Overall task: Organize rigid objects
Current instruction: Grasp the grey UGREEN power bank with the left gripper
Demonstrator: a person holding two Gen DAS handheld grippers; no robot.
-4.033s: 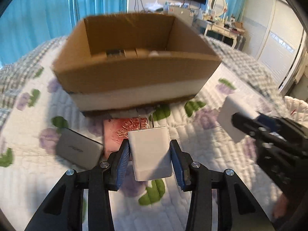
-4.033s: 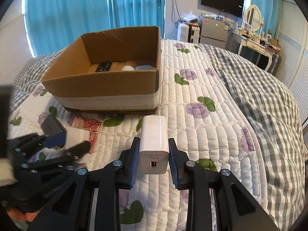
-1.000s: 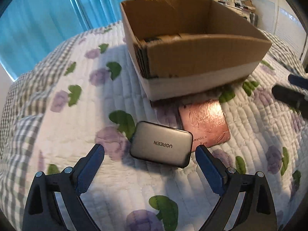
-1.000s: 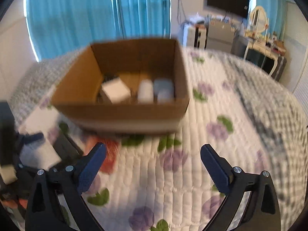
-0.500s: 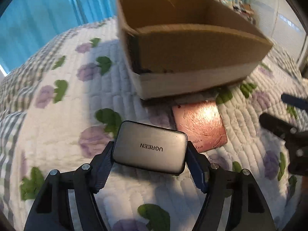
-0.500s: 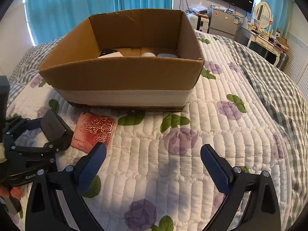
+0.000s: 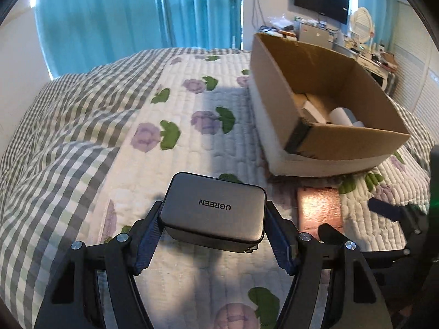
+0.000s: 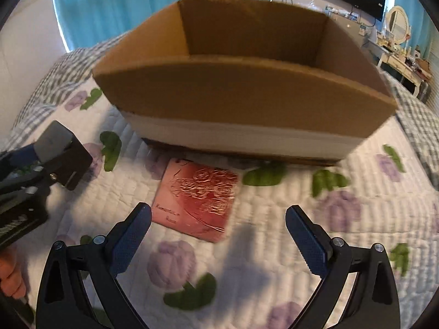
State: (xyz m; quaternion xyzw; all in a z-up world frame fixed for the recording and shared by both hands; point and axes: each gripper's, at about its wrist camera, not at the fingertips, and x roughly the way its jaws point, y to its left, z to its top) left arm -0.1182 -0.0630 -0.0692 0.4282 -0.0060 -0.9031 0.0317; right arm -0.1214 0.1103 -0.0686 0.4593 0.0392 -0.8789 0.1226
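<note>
- The bed (image 7: 192, 142) is the biggest thing here. It has a white quilt with purple flowers and green leaves, and a grey checked blanket (image 7: 60, 126) lies over its far side.
- Blue curtains (image 7: 137, 11) hang behind the bed.
- A brown cardboard box (image 8: 241, 93) sits on the quilt. It is open on top and has a white band along the bottom. From the left camera you can see some white and pale things (image 7: 340, 116) lying inside it, but I cannot tell what they are.
- A flat pink card with shiny roses (image 8: 196, 200) lies on the quilt just in front of the box, close to it.
- The right gripper (image 8: 218, 233) hangs above the quilt, right over the near edge of the pink card. Its jaws are spread wide with nothing between them.
- The left gripper (image 7: 212, 230) is off to the left of the box. Its jaws are squeezed onto the two short ends of a grey charger block (image 7: 214, 211) with "UGREEN" written on top.
- The grey charger block is lifted up off the quilt, held flat, and well apart from the box.
</note>
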